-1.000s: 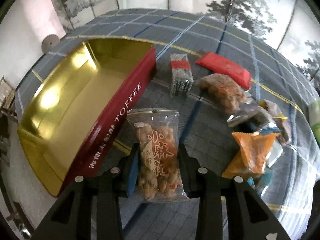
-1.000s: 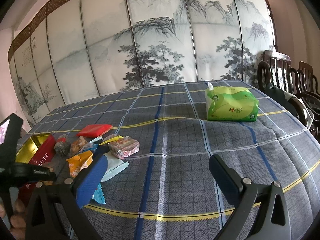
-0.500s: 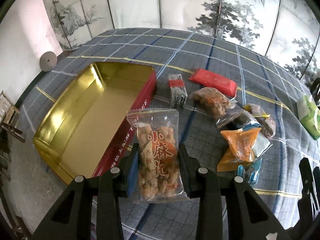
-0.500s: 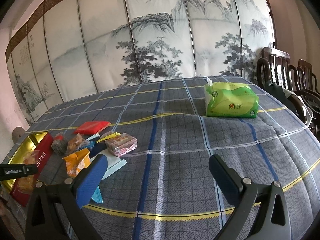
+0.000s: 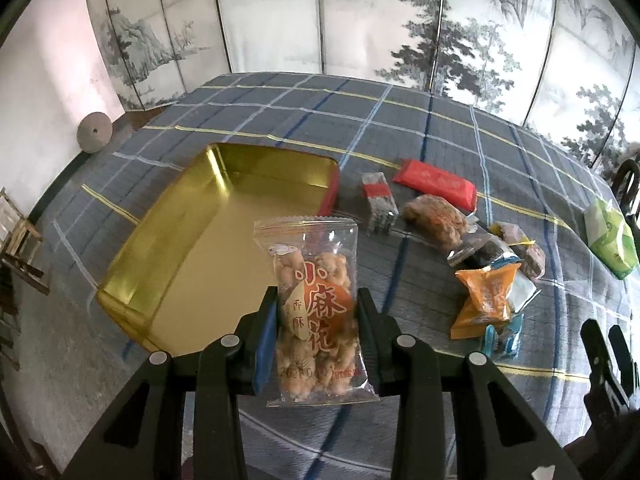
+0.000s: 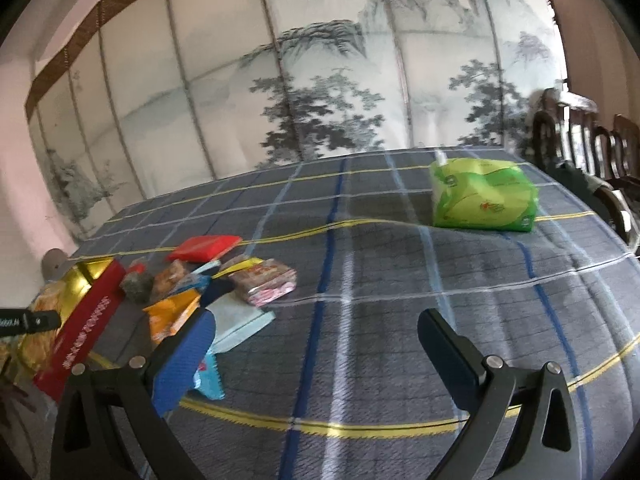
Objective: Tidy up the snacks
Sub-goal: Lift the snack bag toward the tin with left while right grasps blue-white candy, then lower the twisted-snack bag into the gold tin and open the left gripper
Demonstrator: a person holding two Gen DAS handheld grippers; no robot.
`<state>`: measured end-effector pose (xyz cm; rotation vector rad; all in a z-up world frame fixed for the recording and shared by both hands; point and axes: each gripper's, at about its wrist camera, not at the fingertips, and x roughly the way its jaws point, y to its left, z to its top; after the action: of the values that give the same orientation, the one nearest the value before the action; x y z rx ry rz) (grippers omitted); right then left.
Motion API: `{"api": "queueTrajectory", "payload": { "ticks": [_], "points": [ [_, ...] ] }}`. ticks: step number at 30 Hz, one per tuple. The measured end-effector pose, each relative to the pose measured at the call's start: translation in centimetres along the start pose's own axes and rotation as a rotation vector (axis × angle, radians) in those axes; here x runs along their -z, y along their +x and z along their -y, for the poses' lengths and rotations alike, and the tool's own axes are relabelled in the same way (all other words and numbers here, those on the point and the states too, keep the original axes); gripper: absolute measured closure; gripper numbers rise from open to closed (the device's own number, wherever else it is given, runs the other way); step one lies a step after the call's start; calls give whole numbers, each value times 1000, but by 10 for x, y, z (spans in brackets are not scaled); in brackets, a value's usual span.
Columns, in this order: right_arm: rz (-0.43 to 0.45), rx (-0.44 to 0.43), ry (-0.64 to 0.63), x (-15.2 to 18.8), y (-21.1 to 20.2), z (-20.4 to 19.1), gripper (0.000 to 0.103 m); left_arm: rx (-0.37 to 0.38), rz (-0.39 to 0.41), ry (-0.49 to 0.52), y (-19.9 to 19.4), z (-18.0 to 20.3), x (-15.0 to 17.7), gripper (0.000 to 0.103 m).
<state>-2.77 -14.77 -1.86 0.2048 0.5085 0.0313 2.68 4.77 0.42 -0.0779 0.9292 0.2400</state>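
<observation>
the left gripper [image 5: 316, 330] held one clear packet of fried twists [image 5: 318, 312], jaws clamped on it, above one gold-lined red rectangular tin [image 5: 192, 248] with nothing visible inside. the right gripper [image 6: 316, 356] hovered over the counter [image 6: 380, 280], jaws apart, beside a loose pile of wrapped snacks [image 6: 208, 284].

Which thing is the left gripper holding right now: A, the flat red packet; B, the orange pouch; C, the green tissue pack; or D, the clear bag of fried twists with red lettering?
D: the left gripper has its fingers closed on the clear bag of fried twists with red lettering, held above the open gold-lined red tin.
</observation>
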Motion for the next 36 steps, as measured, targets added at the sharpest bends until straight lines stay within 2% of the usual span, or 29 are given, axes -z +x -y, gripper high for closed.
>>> {"api": "queueTrajectory", "payload": {
  "ticks": [6, 10, 14, 17, 24, 29, 30, 31, 32, 36],
  "points": [
    [-75, -148, -19, 9, -5, -21, 0, -10, 11, 9, -7, -18, -1, 70],
    [-152, -209, -114, 13, 4, -55, 0, -16, 12, 19, -9, -28, -2, 70],
    [-207, -171, -181, 19, 16, -77, 0, -22, 9, 12, -9, -40, -3, 70],
    [-268, -168, -174, 18, 30, -79, 0, -25, 10, 7, -7, -49, -5, 70],
    [-294, -148, -214, 16, 44, -85, 2, -23, -1, 0, -1, -60, -8, 70],
    [-332, -120, -222, 19, 56, -88, 19, -22, -15, -7, 5, -69, -11, 70],
    [-339, -116, -220, 20, 58, -87, 34, -21, -17, -8, 7, -70, -12, 70],
    [-349, -114, -220, 20, 60, -86, 54, -21, -20, -9, 8, -72, -13, 70],
    [-339, -99, -228, 21, 59, -86, 66, -19, -25, -9, 9, -74, -15, 70],
    [-336, -113, -210, 22, 56, -80, 69, -13, -27, -9, 11, -79, -19, 70]
  ]
}}
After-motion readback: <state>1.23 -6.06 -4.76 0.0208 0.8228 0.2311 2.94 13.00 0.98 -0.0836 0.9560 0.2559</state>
